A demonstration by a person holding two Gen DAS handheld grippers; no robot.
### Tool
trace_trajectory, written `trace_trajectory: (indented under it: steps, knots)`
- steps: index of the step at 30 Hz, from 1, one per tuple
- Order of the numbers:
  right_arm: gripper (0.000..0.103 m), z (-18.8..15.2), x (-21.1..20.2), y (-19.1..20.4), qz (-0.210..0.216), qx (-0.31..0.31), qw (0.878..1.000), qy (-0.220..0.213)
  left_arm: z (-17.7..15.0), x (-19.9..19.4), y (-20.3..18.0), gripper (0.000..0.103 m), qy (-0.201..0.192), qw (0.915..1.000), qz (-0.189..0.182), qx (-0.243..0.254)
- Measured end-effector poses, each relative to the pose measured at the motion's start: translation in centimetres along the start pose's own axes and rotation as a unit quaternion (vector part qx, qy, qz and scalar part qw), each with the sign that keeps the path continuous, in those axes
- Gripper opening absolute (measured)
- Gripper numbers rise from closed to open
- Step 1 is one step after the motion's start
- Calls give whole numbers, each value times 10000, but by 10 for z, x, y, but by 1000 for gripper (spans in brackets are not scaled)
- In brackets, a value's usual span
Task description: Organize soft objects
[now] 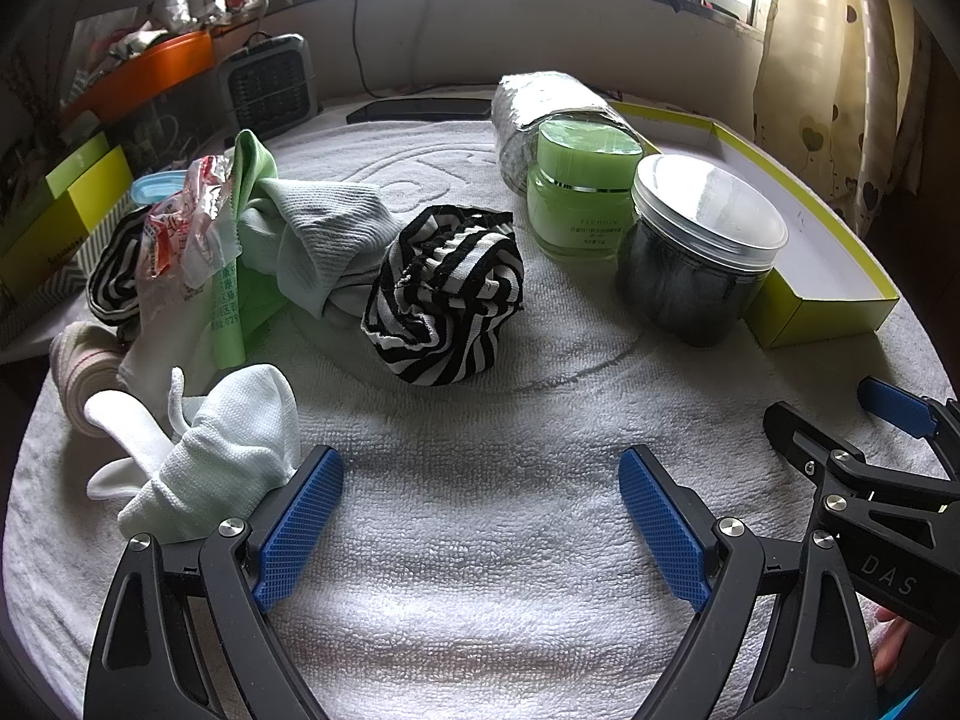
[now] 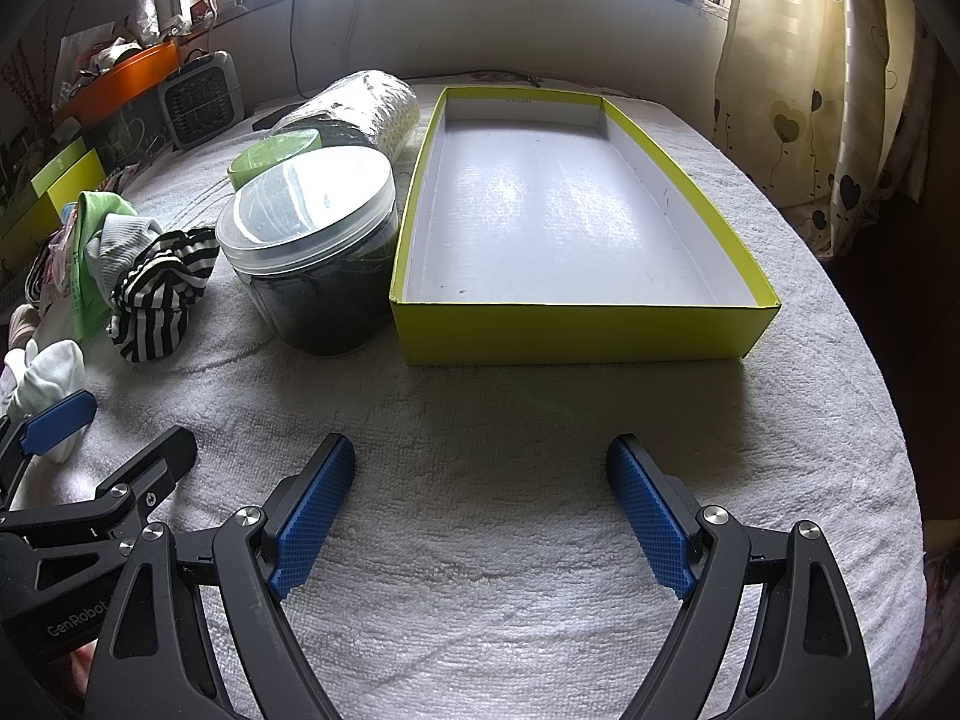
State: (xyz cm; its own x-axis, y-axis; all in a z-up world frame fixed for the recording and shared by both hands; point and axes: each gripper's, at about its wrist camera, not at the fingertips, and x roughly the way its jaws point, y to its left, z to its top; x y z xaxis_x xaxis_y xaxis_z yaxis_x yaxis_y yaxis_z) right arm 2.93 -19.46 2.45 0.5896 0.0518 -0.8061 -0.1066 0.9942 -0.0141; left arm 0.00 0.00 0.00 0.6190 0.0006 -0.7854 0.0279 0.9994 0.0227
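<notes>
Here, your left tongs (image 1: pixel 480 516) and right tongs (image 2: pixel 480 507) hover spread and empty over the towel-covered worktop (image 1: pixel 492 576). The striped cloth (image 1: pixel 447 294) lies bunched beside the dark jar (image 1: pixel 699 258); pinch its raised middle, then carry it clear into the yellow box (image 2: pixel 576 330).

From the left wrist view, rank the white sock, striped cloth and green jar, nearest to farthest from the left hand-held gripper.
1. White sock, against the left hand-held gripper's left finger.
2. Striped cloth, ahead at centre.
3. Green jar, farther back, to the right.
</notes>
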Motion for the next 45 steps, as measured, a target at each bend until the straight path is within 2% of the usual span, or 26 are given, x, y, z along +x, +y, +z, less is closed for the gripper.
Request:
trace_trajectory:
  steps: [9, 14, 19, 22, 24, 29, 34, 38, 45]
  knots:
    - [86, 0, 0, 0, 2, 5, 10000, 1, 0, 0, 0, 94, 9, 10000, -11, 10]
    - [86, -2, 0, 3, -29, 42, 10000, 16, 1, -3, 1, 94, 165, 9995, -191, 166]
    - [86, -1, -2, 1, -47, 75, 10000, 13, -2, -7, 13, 94, 168, 9991, -300, 230]
    - [86, -2, -5, 1, -81, 95, 9999, 37, -4, -8, 6, 94, 172, 9989, -363, 259]
    - [86, -3, -8, 2, -49, 116, 9999, 20, -7, -18, 9, 94, 90, 9982, -550, 226]
    - [86, -7, -32, 10, -27, -4, 9995, -313, -12, -44, 16, 94, -212, 9982, -512, 249]
    - [86, -3, -56, 17, 5, 6, 9979, -651, -20, -66, 25, 94, -347, 9971, -587, 326]
    - [86, -1, -63, 28, 212, -55, 9968, -763, -26, -83, 34, 94, -575, 9962, -564, 343]
    - [86, 0, -57, 71, 783, -504, 9924, -799, -27, -101, 69, 94, -836, 9955, -375, 245]
